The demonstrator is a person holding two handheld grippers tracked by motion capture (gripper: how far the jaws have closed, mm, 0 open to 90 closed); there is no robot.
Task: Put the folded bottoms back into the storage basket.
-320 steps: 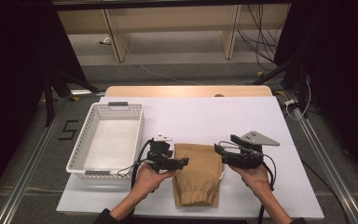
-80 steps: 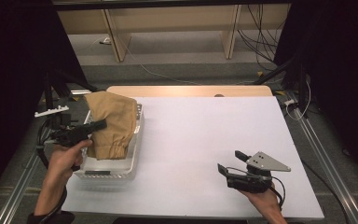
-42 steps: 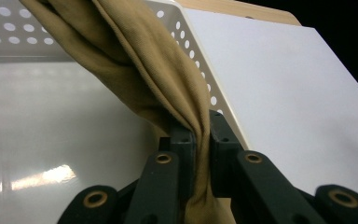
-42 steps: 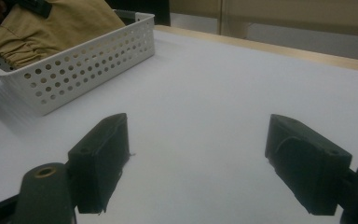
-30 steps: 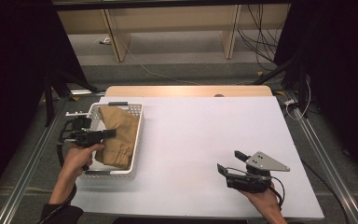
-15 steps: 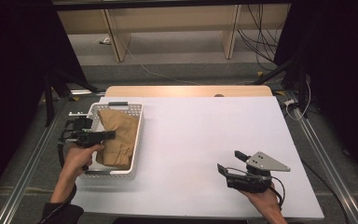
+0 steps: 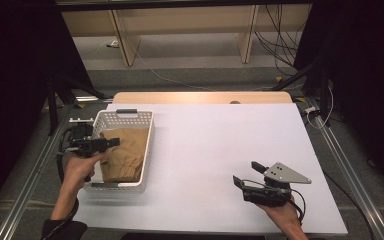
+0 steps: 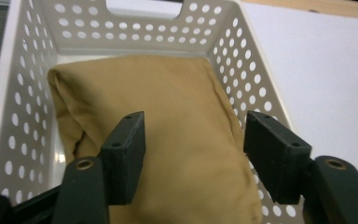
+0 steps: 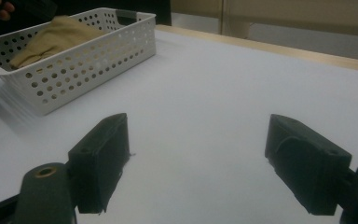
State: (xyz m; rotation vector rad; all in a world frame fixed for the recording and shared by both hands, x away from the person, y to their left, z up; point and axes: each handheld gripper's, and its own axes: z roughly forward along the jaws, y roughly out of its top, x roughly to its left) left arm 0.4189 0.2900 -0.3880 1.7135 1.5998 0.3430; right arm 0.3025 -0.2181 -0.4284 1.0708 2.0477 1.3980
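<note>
Between the spread jaws of the left gripper (image 8: 193, 161), just beyond and below their tips, the folded tan cloth (image 8: 168, 121) is seen lying inside the white basket (image 7: 147, 150); nothing is clamped. If the jaws were lifted carelessly, a fold could be snagged and dragged back out, or the basket wall nudged along the table (image 7: 220, 140). Far to the right, the right gripper (image 7: 252, 181) is held open above bare table, with nothing ahead of it that could be disturbed.

The high view looks forward and down over the whole worktop (image 7: 220, 150). Each tongs camera sits low and close; all three share the basket (image 7: 147, 145).
</note>
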